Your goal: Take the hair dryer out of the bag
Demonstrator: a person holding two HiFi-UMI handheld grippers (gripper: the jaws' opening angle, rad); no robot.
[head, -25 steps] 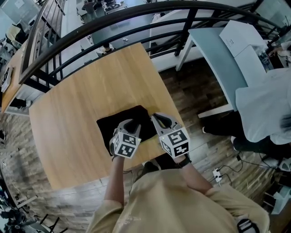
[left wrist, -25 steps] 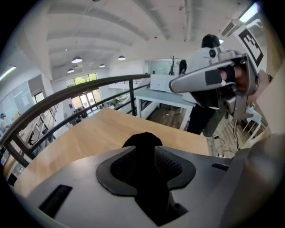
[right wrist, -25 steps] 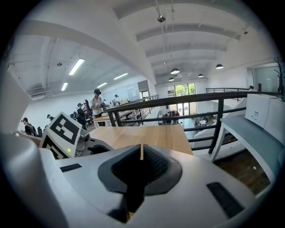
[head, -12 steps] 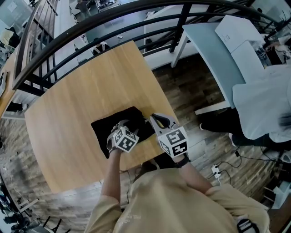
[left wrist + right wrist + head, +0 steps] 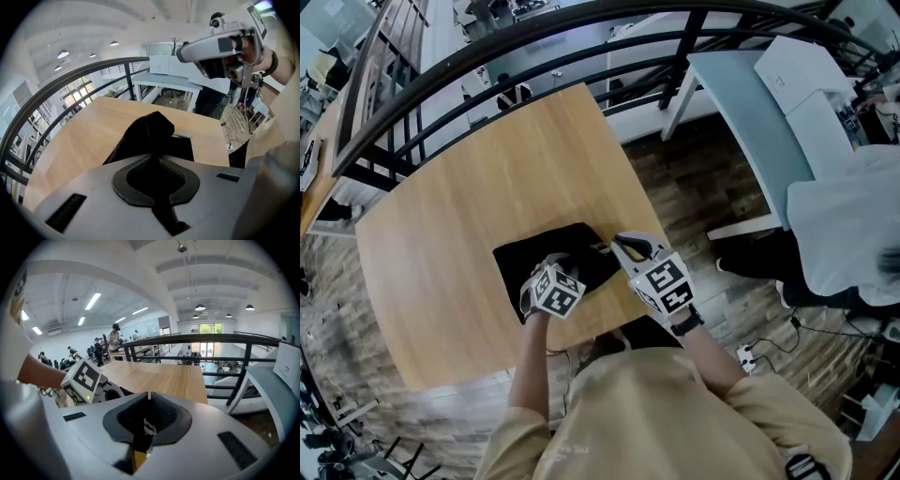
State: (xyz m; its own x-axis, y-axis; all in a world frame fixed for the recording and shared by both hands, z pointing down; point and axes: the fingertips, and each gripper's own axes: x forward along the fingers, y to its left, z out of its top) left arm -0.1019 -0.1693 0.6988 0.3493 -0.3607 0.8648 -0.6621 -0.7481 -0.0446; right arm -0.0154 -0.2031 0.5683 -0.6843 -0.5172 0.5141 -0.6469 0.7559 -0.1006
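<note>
A black fabric bag (image 5: 534, 262) lies on the wooden table (image 5: 459, 187) near its front edge. The hair dryer is hidden; no part of it shows. My left gripper (image 5: 555, 272) points steeply down onto the bag's near side, its jaws closing on a raised fold of black fabric (image 5: 150, 131), which fills the slot between the pads. My right gripper (image 5: 619, 246) is at the bag's right edge, shut on black fabric and a thin white cord (image 5: 148, 426). The left gripper's marker cube (image 5: 86, 378) shows just to its left.
A black curved railing (image 5: 487, 56) runs behind the table. A pale table (image 5: 750, 122) with a white box (image 5: 806, 84) stands at the right, with a person in white (image 5: 844, 216) beside it. Cables (image 5: 750, 356) lie on the wood floor.
My left gripper has dropped onto the bag and shut on its fabric. My right gripper has sunk slightly, still shut at the bag's right edge.
</note>
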